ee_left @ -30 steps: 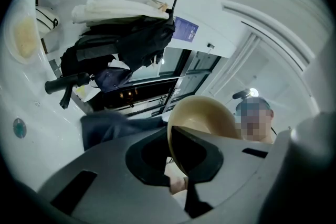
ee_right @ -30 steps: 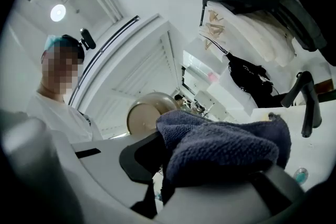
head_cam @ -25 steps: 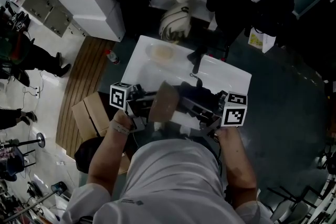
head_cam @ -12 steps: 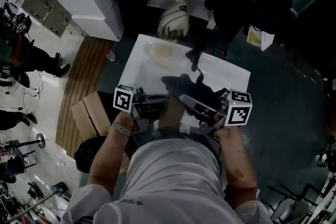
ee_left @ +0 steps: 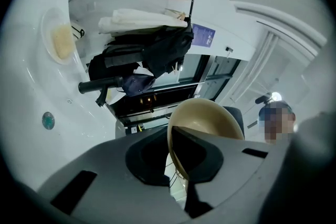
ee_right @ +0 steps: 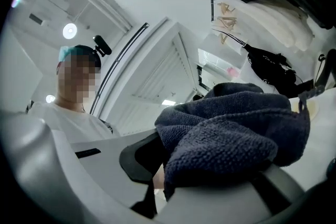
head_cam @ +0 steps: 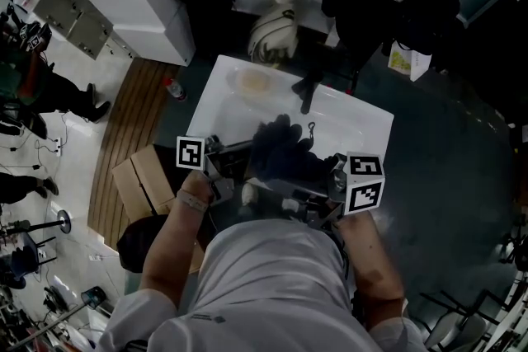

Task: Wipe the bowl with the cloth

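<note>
So the left gripper (ee_left: pixel 177 162) is clamping down on the rim of the tan bowl (ee_left: pixel 210 120). Its jaws are pinching the edge from both sides, and the bowl is standing up on its side in the air rather than sitting flat.

The right gripper (ee_right: pixel 160 178) is biting shut on a bunched-up dark cloth (ee_right: pixel 231 136), with most of the terry wad bulging out past the jaws.

From the head view, both grippers are hovering over the near edge of the white table (head_cam: pixel 363 119), the left one toward the left side and the right one toward the right. The cloth is filling the gap between them. It's covering the bowl almost completely from up there, so I can't tell whether the cloth is actually pressing on the bowl or just hanging right next to it.

Over by the far left corner of the table, a shallow dish (head_cam: pixel 252 82) with something beige in it is sitting. A black bar-shaped thing (head_cam: pixel 307 91) is lying just beside it along the far edge. Both are sitting well apart from the grippers.
</note>
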A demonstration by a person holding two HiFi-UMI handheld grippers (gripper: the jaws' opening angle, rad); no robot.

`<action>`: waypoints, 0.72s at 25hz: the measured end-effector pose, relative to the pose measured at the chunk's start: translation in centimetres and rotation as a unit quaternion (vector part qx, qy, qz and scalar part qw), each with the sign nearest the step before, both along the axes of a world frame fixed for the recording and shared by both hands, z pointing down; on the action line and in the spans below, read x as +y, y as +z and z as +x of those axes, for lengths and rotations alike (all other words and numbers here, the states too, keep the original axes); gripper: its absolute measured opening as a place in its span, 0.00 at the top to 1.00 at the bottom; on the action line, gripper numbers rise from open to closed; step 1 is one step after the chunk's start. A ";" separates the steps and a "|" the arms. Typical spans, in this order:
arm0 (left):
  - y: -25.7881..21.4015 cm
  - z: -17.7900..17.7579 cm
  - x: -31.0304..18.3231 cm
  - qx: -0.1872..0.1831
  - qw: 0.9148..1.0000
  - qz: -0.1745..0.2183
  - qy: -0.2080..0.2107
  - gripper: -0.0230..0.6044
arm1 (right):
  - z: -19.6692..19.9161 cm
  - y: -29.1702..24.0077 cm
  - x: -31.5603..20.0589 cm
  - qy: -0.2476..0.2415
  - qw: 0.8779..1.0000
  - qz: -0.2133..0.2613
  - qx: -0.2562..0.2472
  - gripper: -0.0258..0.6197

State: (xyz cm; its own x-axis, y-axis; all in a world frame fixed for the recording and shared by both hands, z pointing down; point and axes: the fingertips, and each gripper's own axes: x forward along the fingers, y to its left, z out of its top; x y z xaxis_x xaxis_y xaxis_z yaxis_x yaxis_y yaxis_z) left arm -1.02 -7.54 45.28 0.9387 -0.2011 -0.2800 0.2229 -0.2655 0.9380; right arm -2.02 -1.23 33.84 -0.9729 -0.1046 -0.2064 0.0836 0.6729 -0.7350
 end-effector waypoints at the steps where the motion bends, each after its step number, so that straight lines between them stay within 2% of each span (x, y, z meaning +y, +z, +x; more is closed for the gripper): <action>1: -0.1 -0.1 -0.2 0.004 1.000 -0.004 -0.005 0.93 | -0.2 0.2 0.2 -0.004 1.000 -0.001 0.001 0.90; 7: -1.1 -0.8 -1.2 0.053 0.998 -0.024 -0.025 0.93 | -1.4 2.3 1.9 -0.039 0.999 -0.005 0.028 0.90; 15: -2.5 -1.3 -1.8 0.089 0.995 -0.027 -0.033 0.93 | -2.1 4.8 2.2 -0.040 0.997 -0.010 0.066 0.90; 18: -3.3 -1.6 -2.0 0.121 0.992 -0.031 -0.035 0.93 | -1.5 4.3 1.8 -0.028 0.999 -0.006 0.044 0.90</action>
State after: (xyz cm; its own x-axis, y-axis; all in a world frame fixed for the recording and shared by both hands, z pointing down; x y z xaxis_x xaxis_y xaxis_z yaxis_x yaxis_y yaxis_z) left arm -2.59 -9.52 42.02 0.8291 -0.2869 -0.4798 0.4259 -0.2320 0.8745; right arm -3.51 0.59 38.13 -0.9916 -0.0507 -0.1191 0.0562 0.6602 -0.7490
